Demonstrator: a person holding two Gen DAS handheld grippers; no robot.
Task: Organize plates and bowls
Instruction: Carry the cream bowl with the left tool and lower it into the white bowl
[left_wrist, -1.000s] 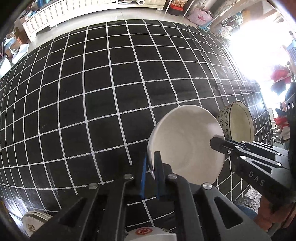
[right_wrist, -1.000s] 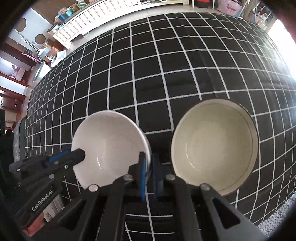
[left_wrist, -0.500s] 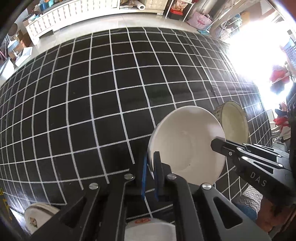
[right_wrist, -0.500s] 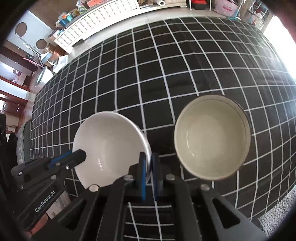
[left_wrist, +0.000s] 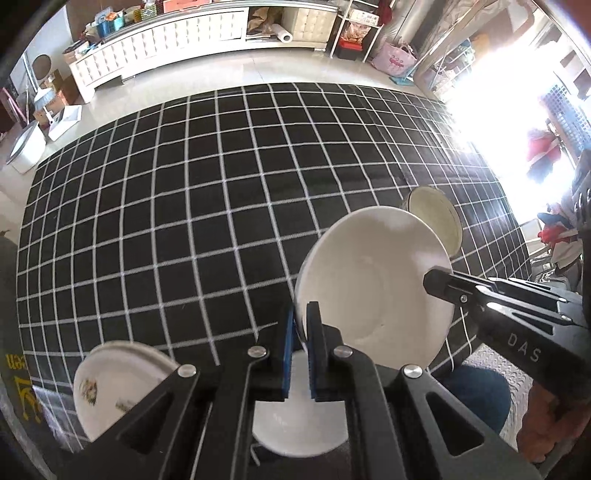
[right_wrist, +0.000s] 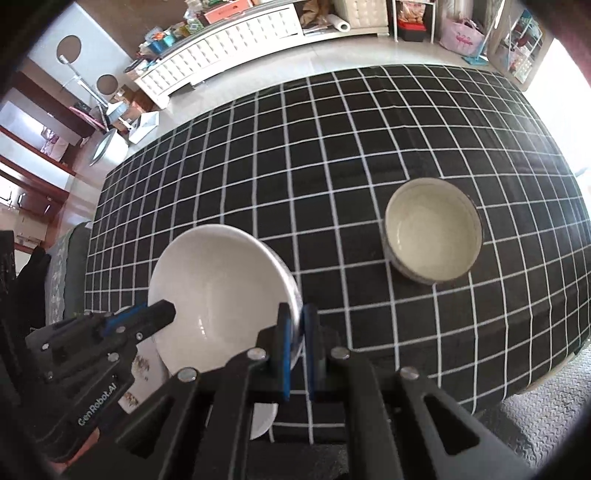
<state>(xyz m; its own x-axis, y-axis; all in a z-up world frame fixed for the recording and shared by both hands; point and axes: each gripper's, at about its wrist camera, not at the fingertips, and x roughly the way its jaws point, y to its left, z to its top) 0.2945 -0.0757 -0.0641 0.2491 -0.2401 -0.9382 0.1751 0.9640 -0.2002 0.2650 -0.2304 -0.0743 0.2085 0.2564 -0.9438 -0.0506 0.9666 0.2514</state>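
A wide white ceramic bowl (right_wrist: 221, 291) hangs above the near edge of a table covered in a black cloth with white grid lines (right_wrist: 332, 166). To its right, a smaller cream-lined bowl (right_wrist: 433, 230) stands on the cloth. Below and left, two white plates (left_wrist: 118, 384) lie near the table edge. Behind the table runs a long white cabinet (right_wrist: 236, 40).

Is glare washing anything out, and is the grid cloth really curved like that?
Left wrist view: window glare blows out the upper right, beside the patterned bowl; white bowl stays readable. Right wrist view: evenly lit, only its right edge bright. In both, the grid tablecloth bows from fisheye distortion.
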